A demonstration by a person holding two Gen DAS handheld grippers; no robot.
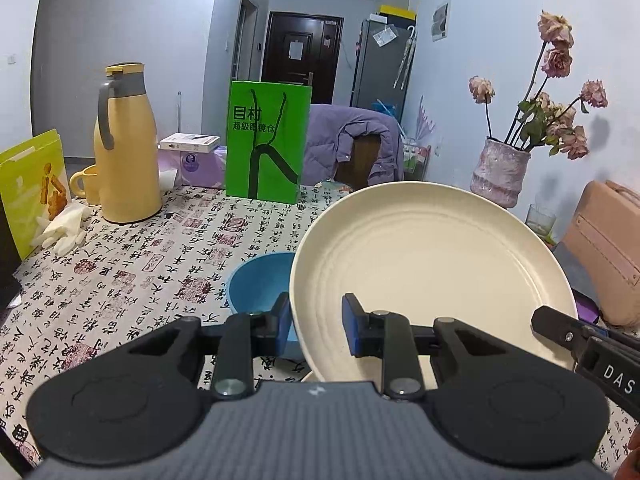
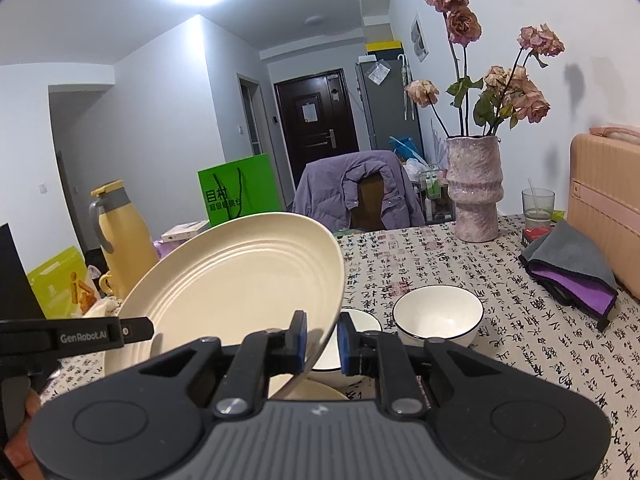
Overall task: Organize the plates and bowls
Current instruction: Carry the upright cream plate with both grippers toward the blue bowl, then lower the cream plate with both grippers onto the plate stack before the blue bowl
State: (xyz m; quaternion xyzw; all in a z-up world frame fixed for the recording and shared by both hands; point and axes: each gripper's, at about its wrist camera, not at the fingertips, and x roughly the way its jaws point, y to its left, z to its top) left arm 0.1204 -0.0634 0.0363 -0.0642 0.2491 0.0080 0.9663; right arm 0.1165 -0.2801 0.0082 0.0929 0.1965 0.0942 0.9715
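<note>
Tablecloth [image 1: 160,264] crowded | both tongs [image 1: 316,322] [image 2: 322,338] clamp cream plate [image 1: 432,264] | blue bowl [image 1: 260,280] behind

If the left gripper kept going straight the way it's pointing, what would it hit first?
Most likely the cream plate itself; the left gripper has its rim between the fingers. Past it, probably the blue bowl, though depth is hard to judge.

Cream plate [image 1: 432,256] — blue bowl [image 1: 260,280] — calligraphy-print tablecloth [image 1: 140,264].
</note>
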